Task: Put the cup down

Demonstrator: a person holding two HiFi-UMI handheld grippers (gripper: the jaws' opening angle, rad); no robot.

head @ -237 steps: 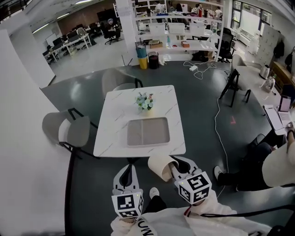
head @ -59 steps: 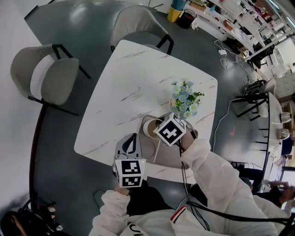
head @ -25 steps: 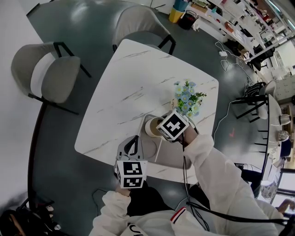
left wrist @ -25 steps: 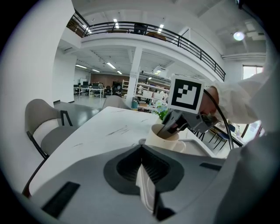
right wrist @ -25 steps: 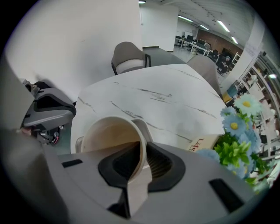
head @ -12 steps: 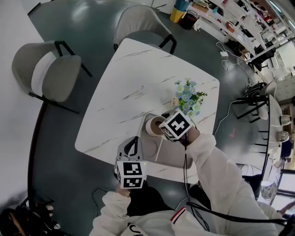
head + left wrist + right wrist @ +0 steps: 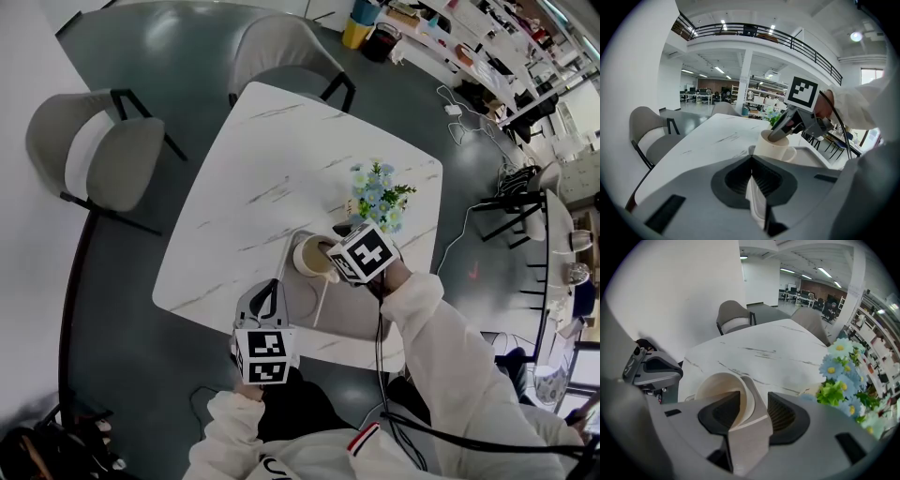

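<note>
the cup (image 7: 308, 255) stands upright on the grey tray (image 7: 345, 315), in the tray's far left corner, and the tray lies on the white marbled bench (image 7: 267, 169) near the edge closest to the person. in the right gripper view the cup's inside shows plain cream wall. the right gripper (image 7: 754, 409) points steeply down at the cup from the right. its jaws have just been opening and now stand apart, one inside the cup and one outside, so the cup's wall runs between them with a gap on the outer side. the pads do not press on it.

the left gripper (image 7: 751, 165) hangs at the near edge of the bench, well short of the cup, aimed toward it. its jaws are together with nothing between them. a bunch of blue and white flowers (image 7: 379, 198) sits on the bench just beyond the tray. i cannot make out what holds them. two grey chairs (image 7: 101, 155) stand at the bench's far and left sides.
</note>
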